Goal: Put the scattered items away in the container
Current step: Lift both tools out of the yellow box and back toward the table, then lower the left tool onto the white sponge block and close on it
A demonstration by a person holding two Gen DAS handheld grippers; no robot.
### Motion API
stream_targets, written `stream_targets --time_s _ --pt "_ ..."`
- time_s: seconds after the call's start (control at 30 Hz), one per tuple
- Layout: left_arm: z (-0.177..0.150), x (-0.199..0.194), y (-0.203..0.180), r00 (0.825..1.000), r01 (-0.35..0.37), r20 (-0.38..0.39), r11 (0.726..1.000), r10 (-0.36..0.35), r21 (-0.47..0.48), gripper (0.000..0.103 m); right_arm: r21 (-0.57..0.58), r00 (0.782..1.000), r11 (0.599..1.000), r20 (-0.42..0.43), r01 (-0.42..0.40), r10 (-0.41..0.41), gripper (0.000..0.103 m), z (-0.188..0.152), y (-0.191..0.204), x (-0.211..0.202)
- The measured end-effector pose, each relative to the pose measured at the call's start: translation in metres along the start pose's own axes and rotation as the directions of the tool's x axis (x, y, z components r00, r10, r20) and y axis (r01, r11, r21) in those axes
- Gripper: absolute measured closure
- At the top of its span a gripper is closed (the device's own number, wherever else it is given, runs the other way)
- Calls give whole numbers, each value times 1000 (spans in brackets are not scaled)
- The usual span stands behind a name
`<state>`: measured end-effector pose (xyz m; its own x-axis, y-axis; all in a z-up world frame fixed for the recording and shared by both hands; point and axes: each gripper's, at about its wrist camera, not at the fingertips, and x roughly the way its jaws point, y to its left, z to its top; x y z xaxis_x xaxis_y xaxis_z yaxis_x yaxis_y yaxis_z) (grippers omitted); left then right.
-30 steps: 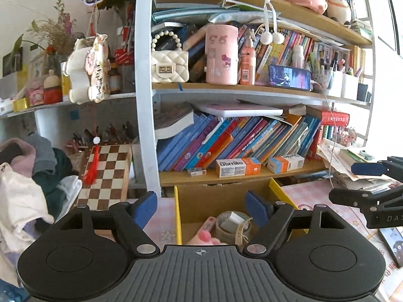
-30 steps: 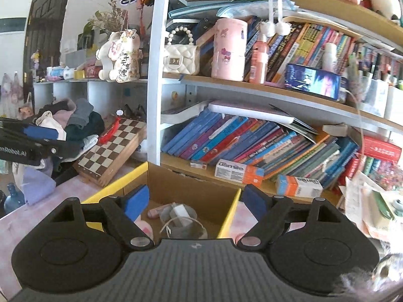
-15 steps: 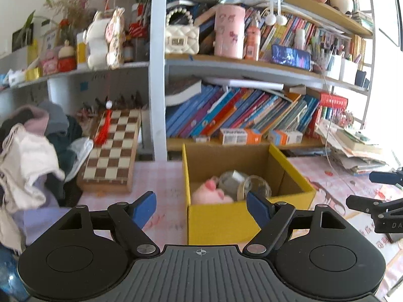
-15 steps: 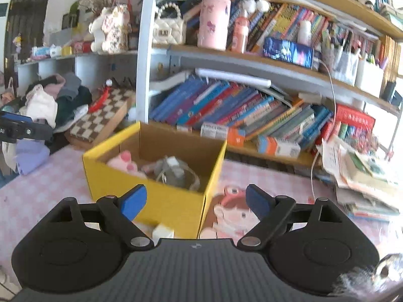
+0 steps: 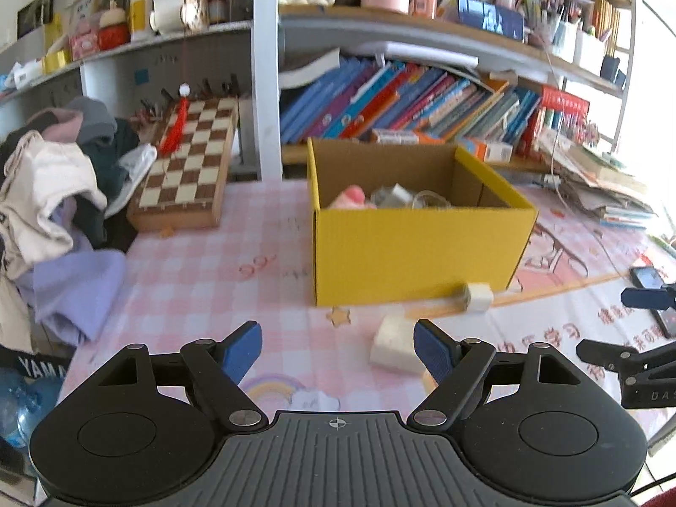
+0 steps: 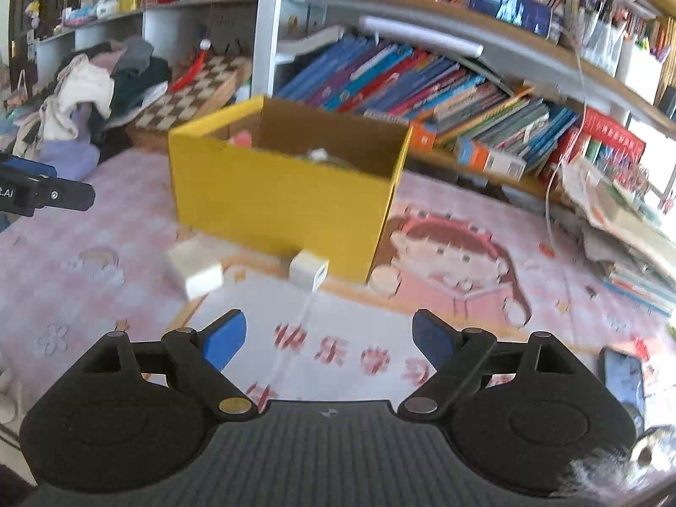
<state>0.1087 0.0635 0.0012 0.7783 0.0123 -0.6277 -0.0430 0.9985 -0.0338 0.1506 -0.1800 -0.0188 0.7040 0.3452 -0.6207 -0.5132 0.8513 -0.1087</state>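
Note:
A yellow cardboard box [image 5: 418,249] [image 6: 279,198] stands on the pink checked tablecloth, with a pink soft toy [image 5: 352,196] and clear items inside. In front of it lie a white block [image 5: 395,344] [image 6: 194,266] and a small white charger cube [image 5: 477,295] [image 6: 308,272]. My left gripper [image 5: 338,348] hangs open over the cloth, the white block just inside its right finger, untouched. My right gripper [image 6: 327,333] is open above the cloth with nothing between its fingers; both white items lie beyond it.
A chessboard [image 5: 188,173] and a heap of clothes [image 5: 55,198] sit left of the box. Bookshelves [image 5: 401,101] rise behind it. Stacked papers [image 6: 625,228] lie at the right, and a phone [image 6: 623,380] rests on the cloth near my right gripper.
Both grippers have come down and drawn back from above the box. The box now sits farther off, and the white block and charger cube have come into view.

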Motion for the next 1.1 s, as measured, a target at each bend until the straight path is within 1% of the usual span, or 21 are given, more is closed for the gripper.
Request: stream_targets --time_s 0.13,0.2,0.27,0.33,0.37,0.53,0.73,1.1 --pt "-11 6 -5 999 12 -37 1000 -12 -2 17 -2 998 1000 -55 -20 20 16 -9 9 8" --pt "-18 9 -10 998 22 -61 1000 -22 6 17 -10 996 1000 -90 -27 26 16 -14 14 13" --pt "-25 14 -17 995 36 -94 999 -34 16 16 -17 992 999 -122 -34 31 16 -17 18 18" --pt "-30 19 -23 991 48 -128 998 -43 29 12 -24 990 999 -139 -40 36 16 -20 21 21" --pt "-30 20 -25 990 52 -136 998 -47 35 12 -27 989 999 -145 -42 38 16 -20 21 22" --pt "-30 25 -32 987 70 -149 996 -61 56 12 -28 988 998 -152 -47 42 14 -20 20 26" --pt "-27 33 -33 983 88 -164 995 -80 39 11 -25 988 999 -152 -45 41 14 -17 14 29" --pt "-25 44 -36 980 71 -191 997 -63 38 11 -26 987 998 -155 -50 45 14 -14 7 38"
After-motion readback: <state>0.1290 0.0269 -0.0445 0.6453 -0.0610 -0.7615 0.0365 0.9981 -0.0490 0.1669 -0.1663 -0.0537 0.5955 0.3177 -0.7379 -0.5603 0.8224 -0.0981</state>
